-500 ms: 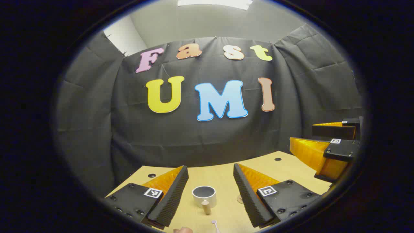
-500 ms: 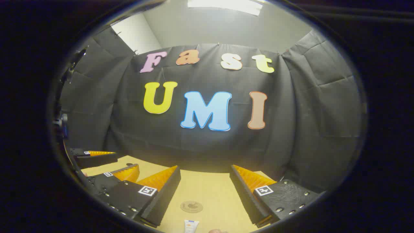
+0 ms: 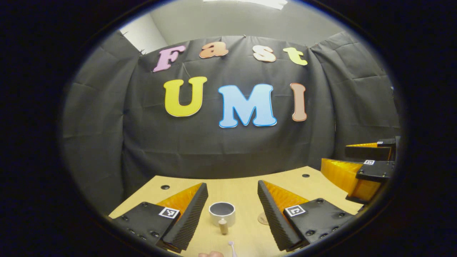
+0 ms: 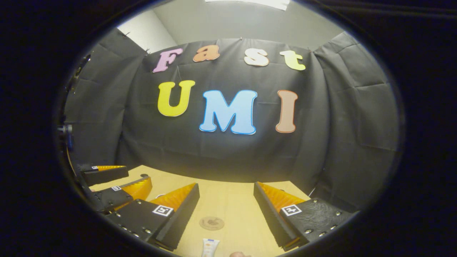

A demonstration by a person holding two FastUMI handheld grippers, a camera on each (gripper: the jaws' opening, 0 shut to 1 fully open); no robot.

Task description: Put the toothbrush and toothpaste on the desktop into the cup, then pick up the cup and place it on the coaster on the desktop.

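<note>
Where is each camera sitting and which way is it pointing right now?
Left gripper view: rides on the left tongs, open, looking forward over the desktop at the cup; the toothbrush tip lies nearer, and the right tongs show far right.
Right gripper view: rides on the right tongs, open, facing the coaster and toothpaste; the left tongs show at left.
Shared: the desktop, the booth wall, and each other's tongs.

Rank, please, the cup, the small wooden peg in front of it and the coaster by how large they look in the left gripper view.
1. The cup, plainly the largest.
2 and 3. The wooden peg and the coaster cannot be ranked: one finger of the left gripper hides most of the coaster, so its full extent is unclear.
</note>
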